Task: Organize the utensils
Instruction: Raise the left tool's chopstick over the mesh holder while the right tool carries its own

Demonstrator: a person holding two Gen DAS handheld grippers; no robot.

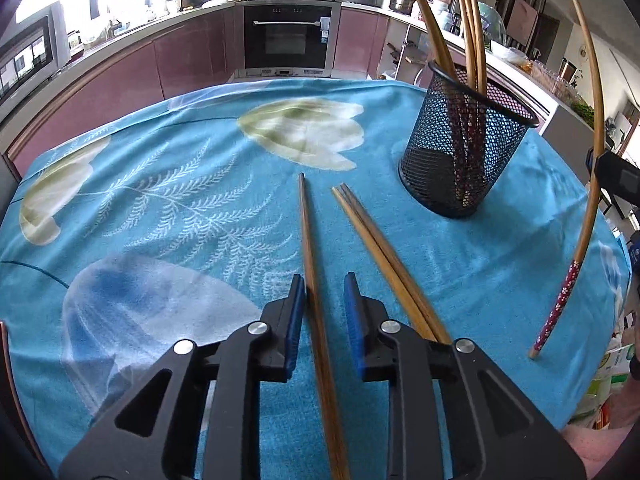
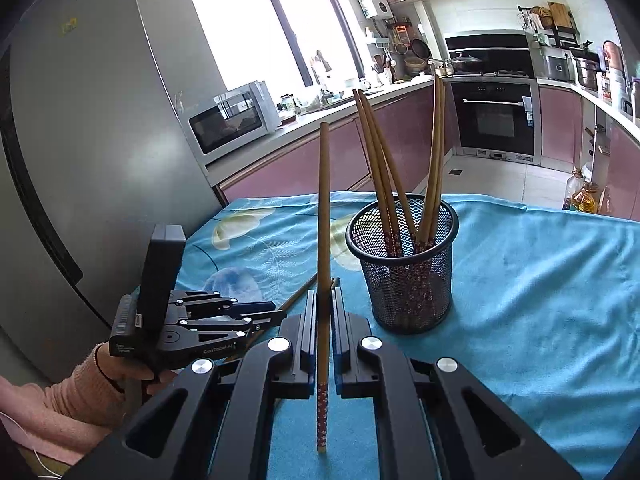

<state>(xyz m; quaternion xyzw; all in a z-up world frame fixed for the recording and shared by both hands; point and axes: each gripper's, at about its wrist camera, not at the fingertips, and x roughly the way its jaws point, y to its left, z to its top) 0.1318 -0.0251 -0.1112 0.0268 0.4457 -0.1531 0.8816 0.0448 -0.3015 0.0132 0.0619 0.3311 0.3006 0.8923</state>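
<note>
While right tongs (image 2: 323,312) clamp chopstick (image 2: 323,208), its held stretch perhaps hidden.

Blue-clothed table (image 1: 160,208), mesh cup (image 1: 460,160), chopsticks (image 1: 316,300) (three loose)

Daylit kitchen — pink cabinets (image 2: 304,160)
Bright window (image 2: 256,24), built-in oven (image 1: 286,38), grey fridge (image 2: 100,120), pale tiled floor (image 2: 512,184).

one black mesh holder (image 1: 466,148) at two o'clock on the worktop (image 1: 200,200), with five chopsticks (image 2: 434,168) standing in it. three chopsticks (image 1: 376,248) lie flat at six o'clock. one more chopstick (image 2: 323,240) stands upright in a hand-held gripper (image 2: 323,304).
</note>
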